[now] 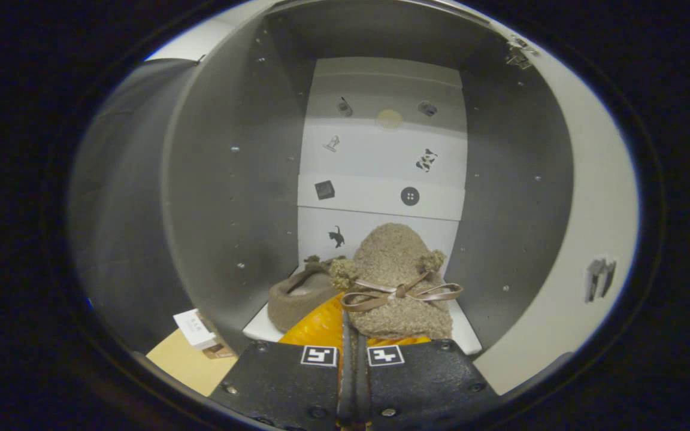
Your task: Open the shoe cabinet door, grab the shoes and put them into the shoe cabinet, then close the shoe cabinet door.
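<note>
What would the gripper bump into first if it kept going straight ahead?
Nothing new, probably: the gripper looks shut on the fluffy slipper just ahead of its fingers. Beyond that stands the cabinet's white back panel, though depth is unclear.

Screwed gripper [352, 350] plates, square tags

1. The shoe cabinet [231, 197] stands open, with grey side walls and a white back panel bearing small dark stickers.
2. A fuzzy tan shoe [399, 281] with pompoms and a brown ribbon bow sits on the cabinet's white floor, toe pointing far.
3. Its mate [300, 299] lies just left, opening upward.
</note>
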A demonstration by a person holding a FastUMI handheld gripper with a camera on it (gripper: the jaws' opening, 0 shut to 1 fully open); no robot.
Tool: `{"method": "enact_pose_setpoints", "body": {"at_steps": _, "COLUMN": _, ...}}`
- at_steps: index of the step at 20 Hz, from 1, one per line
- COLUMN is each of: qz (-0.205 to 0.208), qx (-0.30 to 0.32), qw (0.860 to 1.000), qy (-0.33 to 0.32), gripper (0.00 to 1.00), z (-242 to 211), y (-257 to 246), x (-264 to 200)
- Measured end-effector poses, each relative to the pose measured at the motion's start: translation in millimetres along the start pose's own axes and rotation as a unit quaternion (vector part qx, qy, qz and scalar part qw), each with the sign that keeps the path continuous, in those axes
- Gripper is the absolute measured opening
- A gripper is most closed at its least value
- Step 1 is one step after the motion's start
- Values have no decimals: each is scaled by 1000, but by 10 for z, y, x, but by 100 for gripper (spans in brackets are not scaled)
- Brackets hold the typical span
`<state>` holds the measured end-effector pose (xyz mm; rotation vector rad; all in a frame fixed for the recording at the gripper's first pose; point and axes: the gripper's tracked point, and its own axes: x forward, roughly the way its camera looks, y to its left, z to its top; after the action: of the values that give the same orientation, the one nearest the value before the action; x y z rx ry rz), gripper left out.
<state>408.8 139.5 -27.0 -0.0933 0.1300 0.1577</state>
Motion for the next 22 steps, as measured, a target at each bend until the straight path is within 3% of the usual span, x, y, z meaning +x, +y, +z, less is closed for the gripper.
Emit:
{"method": "enact_pose_setpoints", "body": {"at_steps": 8, "qz": -26, "qx": 7, "qw": 998, "qy": 49, "gripper": 6, "z": -155, "y": -317, "x": 1042}}
{"method": "enact_pose_setpoints", "body": {"at_steps": 16, "qz": -26, "qx": 94, "qw": 986, "qy": 133, "gripper": 6, "z": -576, "y": -335, "x": 1359}}
{"method": "enact_pose_setpoints", "body": {"at_steps": 20, "qz": -17, "qx": 106, "qw": 983, "qy": 149, "gripper": 14, "z": -577, "y": -319, "x": 1396}}
{"method": "enact_pose_setpoints", "body": {"at_steps": 22, "qz": -8, "qx": 106, "qw": 984, "qy": 144, "gripper": 27, "z": -522, "y": -259, "x": 1319}}
